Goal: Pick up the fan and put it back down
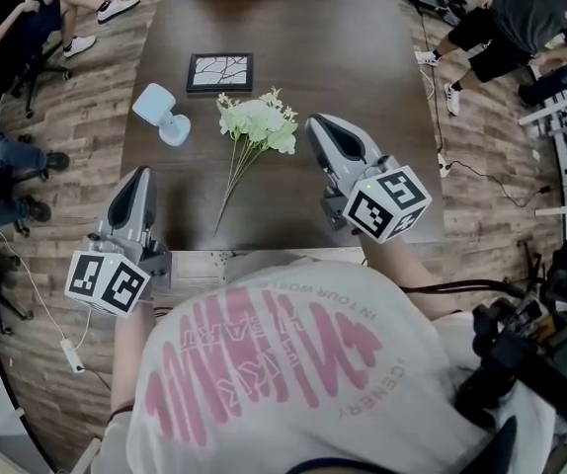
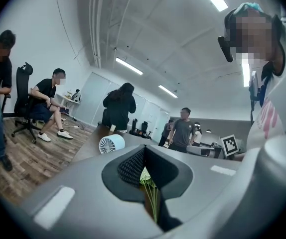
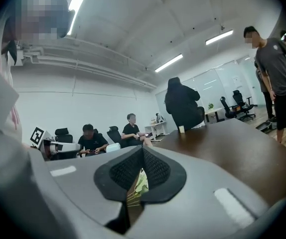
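The small light-blue fan (image 1: 162, 113) stands on the dark brown table (image 1: 363, 47), left of centre and apart from both grippers. It shows again in the left gripper view, the fan (image 2: 111, 144) just beyond the fingertips, its round grille facing the camera. My left gripper (image 1: 141, 173) hovers at the table's near edge, behind the fan, its jaws shut with nothing between them. My right gripper (image 1: 316, 124) is over the table to the right of a bunch of white flowers (image 1: 256, 123), shut and empty. Each gripper view shows its pads meeting at the tips: left gripper (image 2: 142, 150), right gripper (image 3: 142, 150).
A framed picture (image 1: 220, 72) lies flat beyond the flowers. The flower stems (image 1: 232, 181) run toward the near table edge between the grippers. People sit and stand around the room; a black office chair (image 2: 22, 101) is at the left. Cables (image 1: 481, 171) lie on the floor at the right.
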